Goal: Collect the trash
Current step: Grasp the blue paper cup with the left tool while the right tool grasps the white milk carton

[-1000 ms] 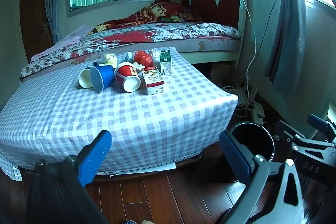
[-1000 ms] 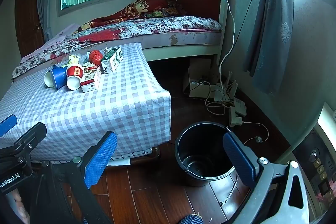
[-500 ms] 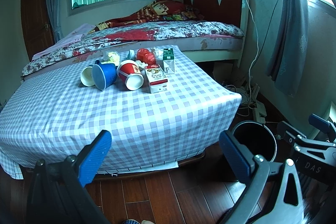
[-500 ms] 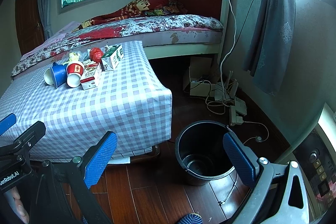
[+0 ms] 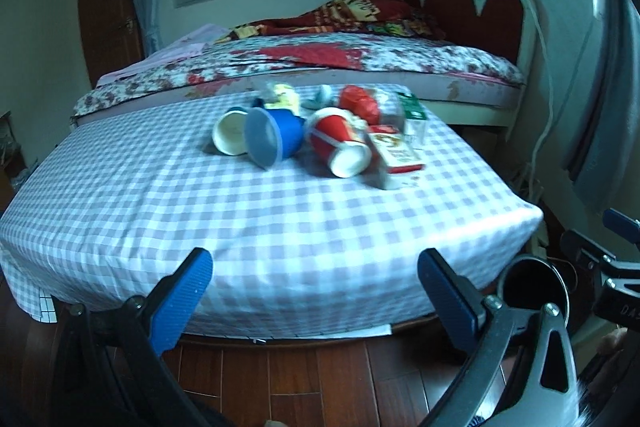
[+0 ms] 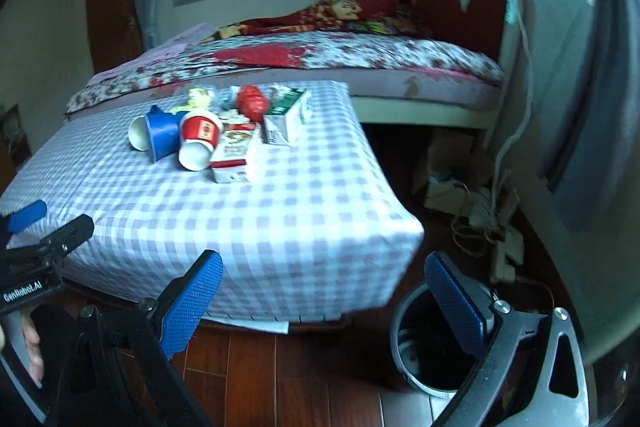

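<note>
Trash lies in a heap on the checked table (image 5: 280,219): a white cup (image 5: 229,137), a blue cup (image 5: 276,141), a red cup (image 5: 340,143), a red-and-white carton (image 5: 396,151), a green-and-white carton (image 6: 288,117) and a red crumpled wrapper (image 5: 358,103). A black bin (image 6: 432,343) stands on the floor at the table's right corner. My left gripper (image 5: 316,297) is open and empty at the table's front edge. My right gripper (image 6: 324,297) is open and empty, between the table corner and the bin.
A bed (image 5: 360,67) with a red headboard stands behind the table. Cables and power strips (image 6: 480,211) lie on the wooden floor (image 5: 320,379) to the right. A curtain (image 6: 592,107) hangs on the right wall.
Both grippers have moved forward and closer to the table; the trash heap looks larger. The bin has slid toward the lower right of both views. Both stay open.
</note>
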`<state>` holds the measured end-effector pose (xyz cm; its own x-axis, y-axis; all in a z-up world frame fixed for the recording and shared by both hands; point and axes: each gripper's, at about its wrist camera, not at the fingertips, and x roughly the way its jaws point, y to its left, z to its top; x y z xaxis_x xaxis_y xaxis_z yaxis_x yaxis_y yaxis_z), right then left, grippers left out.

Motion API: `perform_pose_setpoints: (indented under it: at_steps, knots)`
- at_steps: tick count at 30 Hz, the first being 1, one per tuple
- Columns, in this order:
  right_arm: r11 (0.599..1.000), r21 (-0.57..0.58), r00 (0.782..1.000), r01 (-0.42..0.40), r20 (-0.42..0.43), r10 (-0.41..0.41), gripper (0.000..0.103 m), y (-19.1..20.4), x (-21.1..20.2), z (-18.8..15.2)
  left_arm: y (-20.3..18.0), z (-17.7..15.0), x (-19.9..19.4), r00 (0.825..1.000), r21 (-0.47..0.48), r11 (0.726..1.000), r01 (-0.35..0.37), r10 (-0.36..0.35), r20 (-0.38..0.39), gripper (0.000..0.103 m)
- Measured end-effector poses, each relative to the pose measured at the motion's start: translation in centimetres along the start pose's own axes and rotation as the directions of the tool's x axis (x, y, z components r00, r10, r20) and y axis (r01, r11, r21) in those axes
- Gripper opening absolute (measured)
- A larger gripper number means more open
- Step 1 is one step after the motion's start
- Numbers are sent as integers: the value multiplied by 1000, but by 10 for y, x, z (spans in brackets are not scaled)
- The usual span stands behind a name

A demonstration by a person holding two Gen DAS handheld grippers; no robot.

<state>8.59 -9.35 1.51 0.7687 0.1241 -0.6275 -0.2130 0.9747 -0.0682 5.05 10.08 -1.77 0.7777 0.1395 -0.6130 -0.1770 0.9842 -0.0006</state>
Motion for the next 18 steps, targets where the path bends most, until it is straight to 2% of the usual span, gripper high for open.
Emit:
perform_pose_setpoints:
  at_steps: [1,5,7,9,12,15,18]
  knots:
    - [1000,-26,1000,-3,8,3,102,8,9,5,6,2,4,1000,-9,1000,-8,8,1,102]
    - [998,-55,997,-40,-60,37,102,32,44,25,28,8,27,1000,-29,999,-21,21,-23,102]
    - [995,-59,995,-84,-59,80,102,45,60,36,35,11,39,999,-30,999,-22,21,-35,97]
    - [991,-73,993,-109,-60,104,102,58,74,46,38,16,52,998,-23,1000,-20,19,-55,85]
    - [986,-90,988,-143,-69,137,101,75,101,60,44,26,73,998,-23,1000,-13,11,-62,77]
    - [985,-98,987,-144,-89,136,94,85,128,70,49,38,94,998,-30,999,11,-13,-64,67]
    - [984,-95,982,-149,-134,135,86,88,157,75,50,51,115,998,-24,999,26,-28,-60,63]
